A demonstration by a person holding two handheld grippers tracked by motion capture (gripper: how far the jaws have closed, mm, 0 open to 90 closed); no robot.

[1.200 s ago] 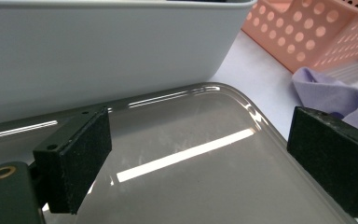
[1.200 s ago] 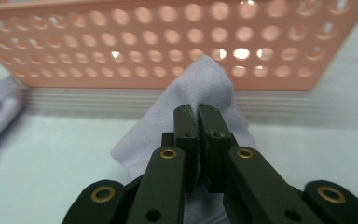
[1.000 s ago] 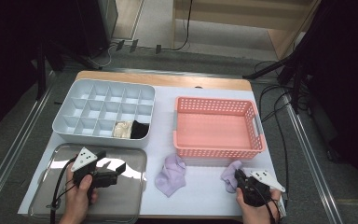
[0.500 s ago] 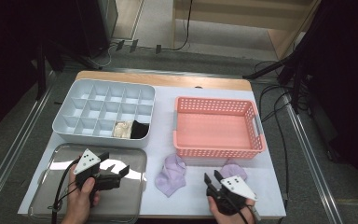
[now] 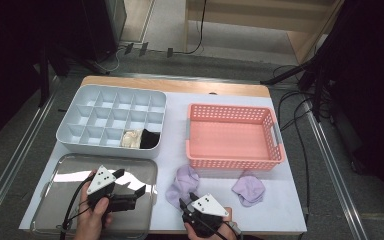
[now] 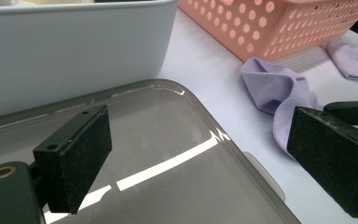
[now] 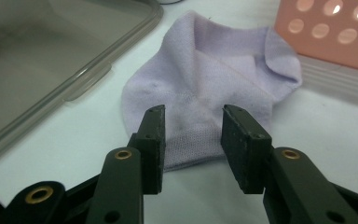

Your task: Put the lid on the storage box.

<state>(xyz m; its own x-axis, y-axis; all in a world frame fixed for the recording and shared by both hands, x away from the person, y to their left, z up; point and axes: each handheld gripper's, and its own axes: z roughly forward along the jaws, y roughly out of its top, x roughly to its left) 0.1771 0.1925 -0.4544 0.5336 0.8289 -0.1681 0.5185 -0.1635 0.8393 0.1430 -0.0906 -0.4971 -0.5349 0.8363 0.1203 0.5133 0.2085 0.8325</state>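
- Far left, the grey divided box sat at the back of the white table, with a cream bundle and a black bundle in two neighbouring compartments of its front row.
- In front of it lay the clear lid, and the left gripper hovered over that lid, jaws spread wide with nothing between them; the left gripper view showed both pads clear of the plastic.
- Middle now: a lilac sock lay crumpled on the table between the lid's edge and the pink basket, just in front of the basket's near wall.
- The right gripper pointed straight at that sock, its jaws had just been closing a little, about half spread, the sock's cuff end beyond the pads and no squeeze on it.
- Far right, a second lilac sock lay by the basket's front right corner, well apart from both grippers.
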